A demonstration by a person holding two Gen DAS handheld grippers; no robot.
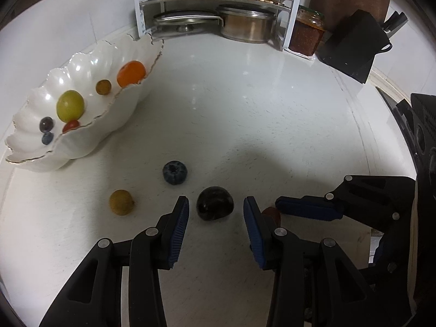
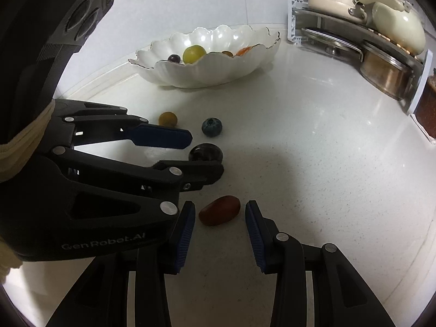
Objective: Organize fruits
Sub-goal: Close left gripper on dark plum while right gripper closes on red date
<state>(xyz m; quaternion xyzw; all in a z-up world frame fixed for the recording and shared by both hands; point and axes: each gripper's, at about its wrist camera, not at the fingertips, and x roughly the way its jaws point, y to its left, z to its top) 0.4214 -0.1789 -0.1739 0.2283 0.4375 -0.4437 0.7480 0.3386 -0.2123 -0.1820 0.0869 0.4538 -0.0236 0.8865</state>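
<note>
A dark grape (image 1: 215, 207) lies on the white counter between the fingers of my left gripper (image 1: 216, 204), which is open with a small gap on each side. The right wrist view shows that left gripper (image 2: 206, 154) around the same grape (image 2: 206, 152). My right gripper (image 2: 220, 209) is open and straddles a red oblong fruit (image 2: 219, 210) without pressing it. A blueberry (image 1: 175, 172) and a small yellow-brown fruit (image 1: 121, 202) lie loose nearby. The scalloped white bowl (image 1: 90, 141) at the left holds an orange fruit (image 1: 131, 73), a green grape (image 1: 70, 105) and several small fruits.
A white corner rack (image 1: 287, 21) with a steel pot (image 1: 246, 27), lids and cream cookware stands at the back. Beside it are a jar (image 1: 306, 34) and a black knife block (image 1: 351, 43). The two grippers sit close side by side.
</note>
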